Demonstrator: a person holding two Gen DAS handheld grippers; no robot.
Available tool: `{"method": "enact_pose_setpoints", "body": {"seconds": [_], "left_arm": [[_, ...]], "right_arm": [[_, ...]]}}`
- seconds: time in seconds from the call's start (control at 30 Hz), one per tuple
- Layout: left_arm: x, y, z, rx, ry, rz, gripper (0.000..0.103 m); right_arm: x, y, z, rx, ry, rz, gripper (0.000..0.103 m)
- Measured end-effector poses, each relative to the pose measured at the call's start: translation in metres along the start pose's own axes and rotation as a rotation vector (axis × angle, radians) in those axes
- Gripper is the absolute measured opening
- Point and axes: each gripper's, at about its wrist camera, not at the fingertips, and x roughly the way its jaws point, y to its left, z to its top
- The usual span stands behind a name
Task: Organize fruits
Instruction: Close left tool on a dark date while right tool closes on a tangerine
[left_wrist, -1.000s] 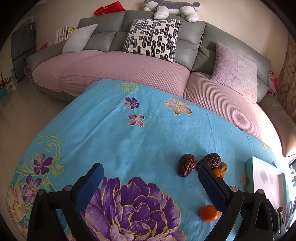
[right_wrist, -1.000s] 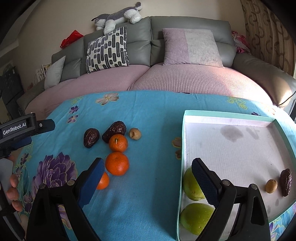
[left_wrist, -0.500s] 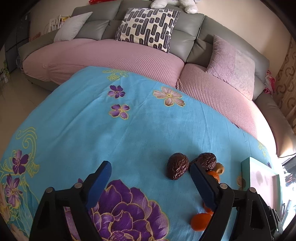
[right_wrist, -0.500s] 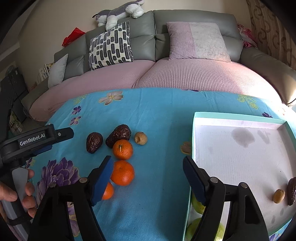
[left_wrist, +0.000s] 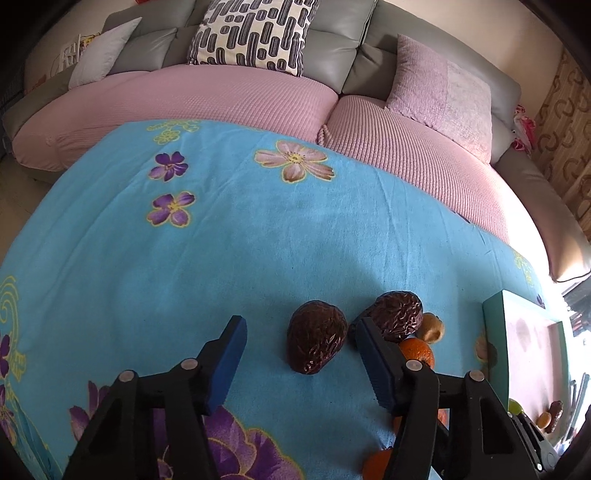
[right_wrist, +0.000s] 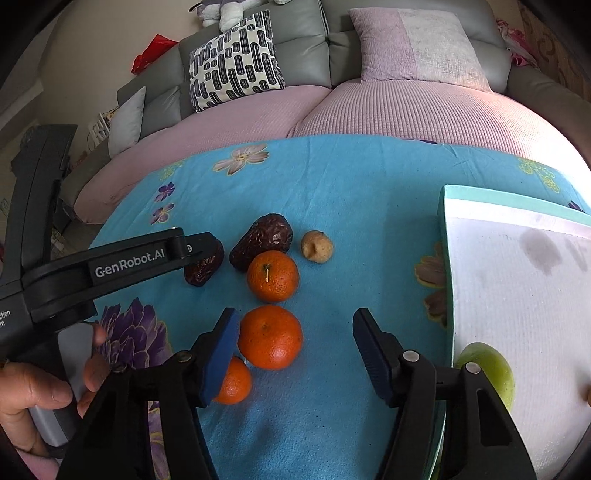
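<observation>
On the blue cloth (right_wrist: 369, 192), your left gripper (left_wrist: 299, 332) stands wide apart around the nearer date (left_wrist: 317, 341), its right finger just beside the second date (left_wrist: 397, 314). Further right, your right gripper (right_wrist: 293, 334) gapes wide too, over the middle orange (right_wrist: 270, 336), left pad beside it. Another orange (right_wrist: 272, 276) and a small tan fruit (right_wrist: 317, 246) lie beyond; the tray (right_wrist: 517, 332) holds a green fruit (right_wrist: 489, 373)

"GenRobot.AI" in white on the black left hand-held gripper (right_wrist: 192, 254); lower lettering cut off.
</observation>
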Motion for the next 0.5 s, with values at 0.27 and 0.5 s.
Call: {"method": "enact_pose_setpoints", "body": {"seconds": [0.27,0.5], "left_arm": [[0.005,-0.009,-0.003,0.030,0.009,-0.009,0.037],[0.002,-0.008,-0.004,0.020,0.011,-0.007,0.037]], "right_arm": [[0.001,0.009,-0.002,-0.021,0.012,0.030,0.049],[0.001,0.012,-0.003,-0.034,0.016,0.056,0.037]]}}
